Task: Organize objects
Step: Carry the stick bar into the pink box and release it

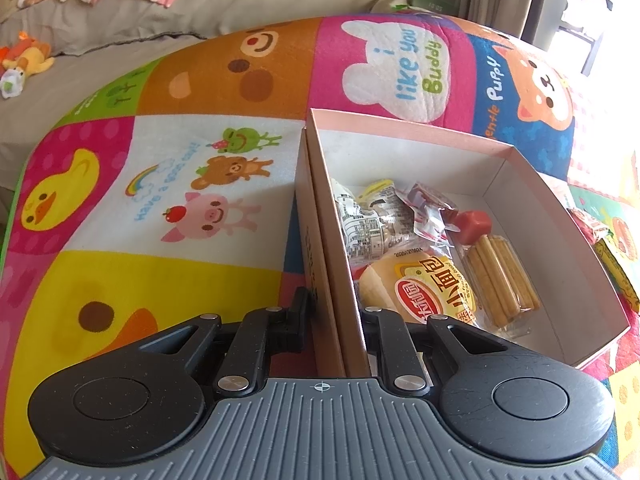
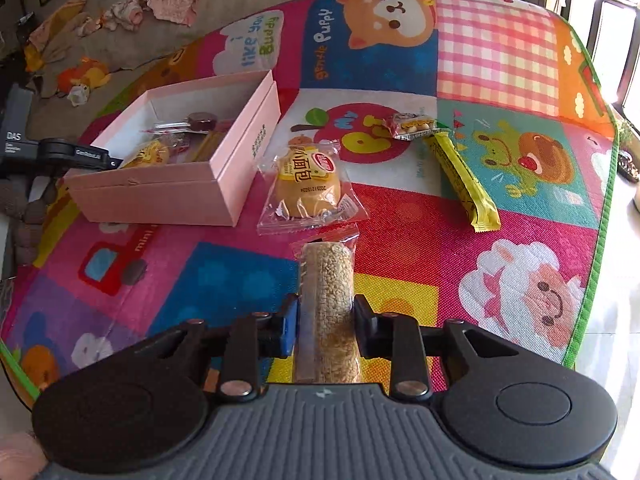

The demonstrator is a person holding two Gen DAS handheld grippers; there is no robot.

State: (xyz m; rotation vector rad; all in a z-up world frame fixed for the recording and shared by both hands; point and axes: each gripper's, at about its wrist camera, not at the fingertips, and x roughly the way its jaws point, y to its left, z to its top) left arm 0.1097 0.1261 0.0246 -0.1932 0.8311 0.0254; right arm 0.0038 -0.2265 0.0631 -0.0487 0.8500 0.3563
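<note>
A pink open box sits on the play mat and holds several wrapped snacks: a small bread, a biscuit-stick pack and a red candy. My left gripper is shut on the box's left wall, one finger outside and one inside. My right gripper is shut on a clear-wrapped sesame bar, held above the mat. On the mat beyond it lie a wrapped bread, a yellow bar and a small biscuit pack.
The colourful cartoon play mat covers the floor. A beige sofa with clothes and plush toys lies behind it. The left gripper body shows at the box's left side. Bare floor runs along the mat's right edge.
</note>
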